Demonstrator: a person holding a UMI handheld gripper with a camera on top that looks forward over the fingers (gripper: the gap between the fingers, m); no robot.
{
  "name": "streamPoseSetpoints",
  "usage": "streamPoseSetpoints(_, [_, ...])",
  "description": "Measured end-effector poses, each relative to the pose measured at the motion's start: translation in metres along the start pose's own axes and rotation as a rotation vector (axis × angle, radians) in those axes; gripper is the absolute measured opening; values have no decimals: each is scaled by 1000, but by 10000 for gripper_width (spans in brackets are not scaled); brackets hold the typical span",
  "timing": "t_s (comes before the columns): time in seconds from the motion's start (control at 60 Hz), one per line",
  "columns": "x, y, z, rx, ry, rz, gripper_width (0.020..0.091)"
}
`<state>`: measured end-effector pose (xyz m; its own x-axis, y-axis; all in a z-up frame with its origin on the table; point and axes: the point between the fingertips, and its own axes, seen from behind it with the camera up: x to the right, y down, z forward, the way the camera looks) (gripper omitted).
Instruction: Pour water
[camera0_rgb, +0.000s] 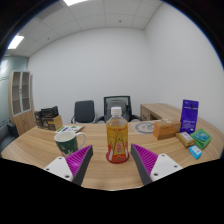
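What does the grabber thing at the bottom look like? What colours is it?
The gripper has two fingers shaped like wedges. Each finger's inner face carries a bright magenta pad, and the outer parts are white with dark markings. No cables, hand or sleeve show.

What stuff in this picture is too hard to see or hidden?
- Bottle, claw view: its base sits low between the claw's pink pads, so whether they touch it is unclear.
- Bottle label: too small to read.
- Green cup: its inside is not visible from this angle, and the left pad covers its bottom.
- Blue box and small items beside it: print too small to read.
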<state>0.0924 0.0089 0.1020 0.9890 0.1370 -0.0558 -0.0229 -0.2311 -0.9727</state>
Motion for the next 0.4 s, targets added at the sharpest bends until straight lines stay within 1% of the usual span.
streamPoseSetpoints(0.217, [-12,12,-113,28,-34,21,840])
streamPoseSetpoints(0.267, [-13,13,-132,49,-34,21,837])
streamPoseSetpoints(0.4, [-13,15,-168,74,-36,15,837])
